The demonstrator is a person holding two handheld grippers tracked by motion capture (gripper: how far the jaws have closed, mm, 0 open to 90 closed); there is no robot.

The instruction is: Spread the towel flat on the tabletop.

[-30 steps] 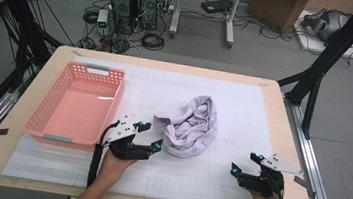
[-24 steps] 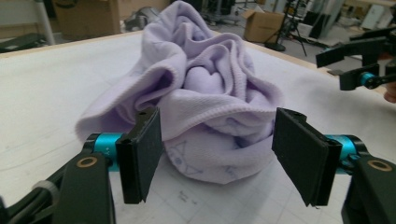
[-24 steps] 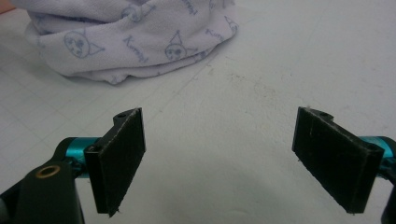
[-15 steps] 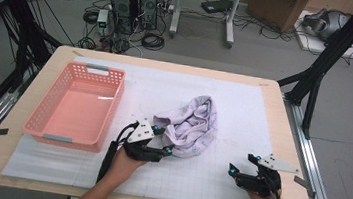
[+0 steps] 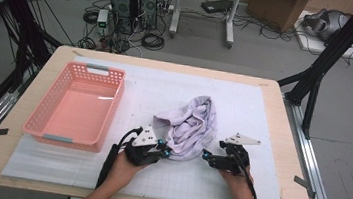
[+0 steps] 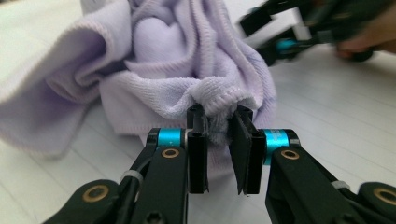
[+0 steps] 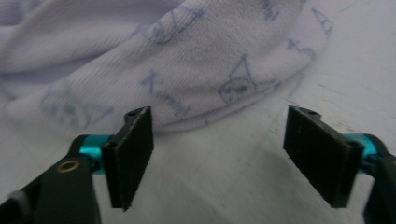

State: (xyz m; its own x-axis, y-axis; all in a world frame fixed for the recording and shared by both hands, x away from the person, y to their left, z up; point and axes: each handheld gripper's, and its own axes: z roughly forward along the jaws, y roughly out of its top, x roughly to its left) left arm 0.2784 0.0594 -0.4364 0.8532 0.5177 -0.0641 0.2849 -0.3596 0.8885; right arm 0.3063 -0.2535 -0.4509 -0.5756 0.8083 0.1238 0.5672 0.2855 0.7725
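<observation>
— Where was the lilac cloth [image 5: 189, 127]?
— Crumpled mid-desk [image 5: 260, 189], right of the pink basket [image 5: 75, 110]. The left tool [image 6: 218, 122], just closing, pinched its hem; the right tool [image 7: 218, 156] gaped empty, narrowing slightly.

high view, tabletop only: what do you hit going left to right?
pink basket → left gripper, jaws closed on a fold of the lilac cloth → right gripper, jaws open, just short of the cloth's right edge.
</observation>
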